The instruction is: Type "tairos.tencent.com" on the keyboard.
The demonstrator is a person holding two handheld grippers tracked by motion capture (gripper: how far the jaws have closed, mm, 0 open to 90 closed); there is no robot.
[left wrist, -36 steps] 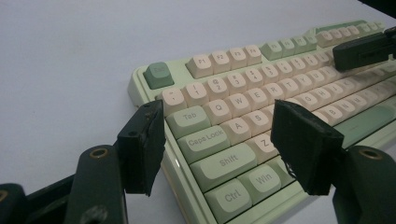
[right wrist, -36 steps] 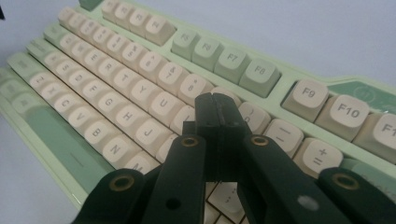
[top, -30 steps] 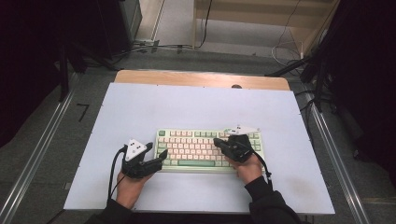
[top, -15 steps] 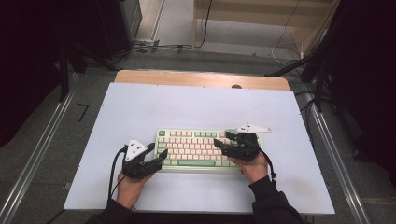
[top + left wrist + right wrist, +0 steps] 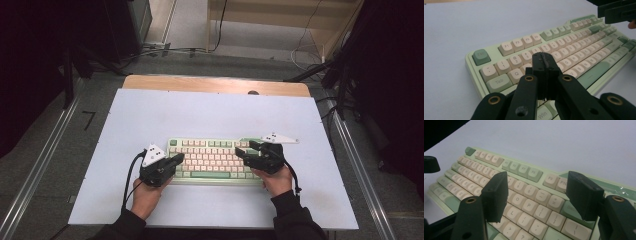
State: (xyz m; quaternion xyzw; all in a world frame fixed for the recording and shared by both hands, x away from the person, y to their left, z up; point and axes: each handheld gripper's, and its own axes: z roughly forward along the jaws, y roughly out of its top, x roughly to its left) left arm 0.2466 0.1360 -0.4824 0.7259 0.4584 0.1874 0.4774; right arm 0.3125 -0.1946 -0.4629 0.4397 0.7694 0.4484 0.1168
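A pale bench [image 5: 210, 112] carries a green keyboard [image 5: 212, 159] near its front edge. Left tongs [image 5: 176, 161] together; right tongs [image 5: 245, 151] apart, having just been opening, nothing between.

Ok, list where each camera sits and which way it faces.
High view: above the table's near side, looking forward and down on the keyboard; forearms, both hands.
Left gripper view: on the left claw, facing the Esc end; jaws shut.
Right gripper view: on the right claw, over the P keys; jaws open.
All share the keyboard.
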